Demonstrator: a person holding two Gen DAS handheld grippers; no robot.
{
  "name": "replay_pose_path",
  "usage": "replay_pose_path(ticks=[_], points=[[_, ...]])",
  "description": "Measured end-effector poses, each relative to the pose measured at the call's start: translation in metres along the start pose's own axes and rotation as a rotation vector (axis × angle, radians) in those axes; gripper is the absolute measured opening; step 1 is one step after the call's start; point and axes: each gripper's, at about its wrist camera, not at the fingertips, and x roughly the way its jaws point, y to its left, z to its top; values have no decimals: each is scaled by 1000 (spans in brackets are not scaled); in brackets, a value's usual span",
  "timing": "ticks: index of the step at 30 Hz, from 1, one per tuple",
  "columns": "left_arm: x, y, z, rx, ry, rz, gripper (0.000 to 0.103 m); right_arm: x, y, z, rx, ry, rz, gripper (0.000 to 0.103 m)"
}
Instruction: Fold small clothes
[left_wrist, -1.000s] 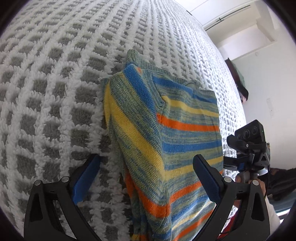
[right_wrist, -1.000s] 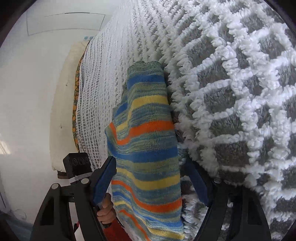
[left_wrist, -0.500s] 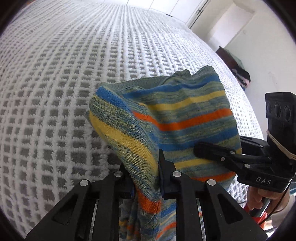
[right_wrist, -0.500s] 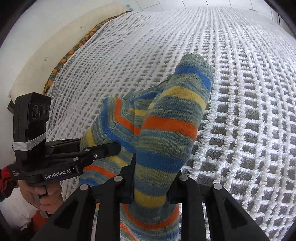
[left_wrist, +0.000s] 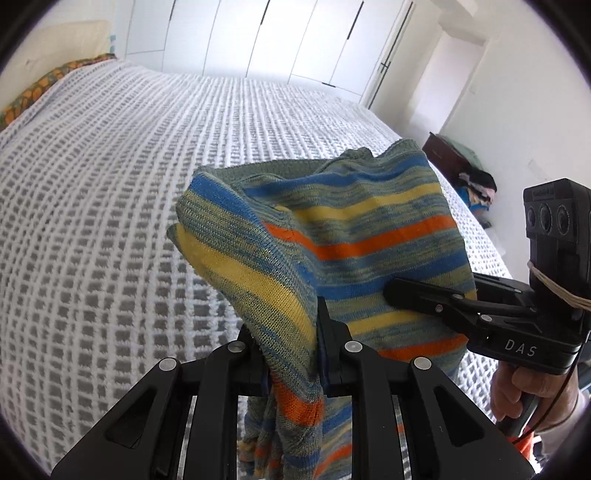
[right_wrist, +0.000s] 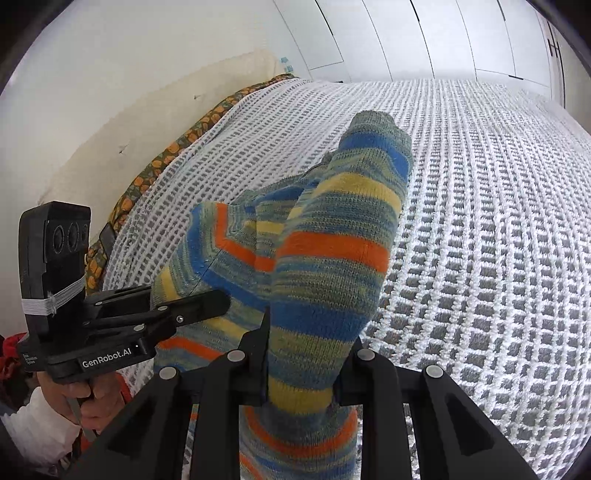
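While both tools pinch the striped garment (left_wrist: 362, 236), only the left view shows a clothes pile (left_wrist: 476, 184).

White-grey waffle bedspread (left_wrist: 110, 221), white wardrobe doors (left_wrist: 280, 37)

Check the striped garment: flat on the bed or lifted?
Lifted. The striped garment hangs bunched between the left gripper and right gripper, both shut on it, above the bedspread.
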Motion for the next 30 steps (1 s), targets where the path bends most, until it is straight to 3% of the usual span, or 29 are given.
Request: replay_pose_path(ticks=[1, 3, 5, 6, 9, 11, 15, 19, 24, 27, 30], points=[[9, -1, 6, 20, -5, 31, 23, 2, -3, 8, 1, -15, -11, 24], [30, 1, 15, 43, -8, 143, 49, 13, -17, 22, 12, -35, -44, 30], [39, 8, 10, 57, -1, 256, 67, 21, -37, 30, 42, -23, -154, 57], [37, 11, 3, 67, -2, 290, 71, 17, -46, 30, 66, -29, -197, 73], [17, 16, -30, 80, -10, 324, 86, -15, -60, 15, 86, -70, -236, 81], [1, 16, -58, 94, -18, 375, 87, -34, -63, -3, 65, -69, -303, 90], [-29, 5, -108, 103, -12, 465, 91, -63, -62, -62, 98, -26, -362, 91], [-59, -11, -145, 66, -3, 439, 98, -94, -58, -128, 181, -12, -368, 91], [-100, -44, -153, 52, -33, 385, 99, -116, -37, -188, 258, 46, -347, 91], [-127, -52, -147, 52, -78, 401, 99, -128, -17, -194, 195, 68, -335, 91], [-151, -55, -138, 43, -110, 415, 100, -155, 5, -182, 128, 6, -367, 91]])
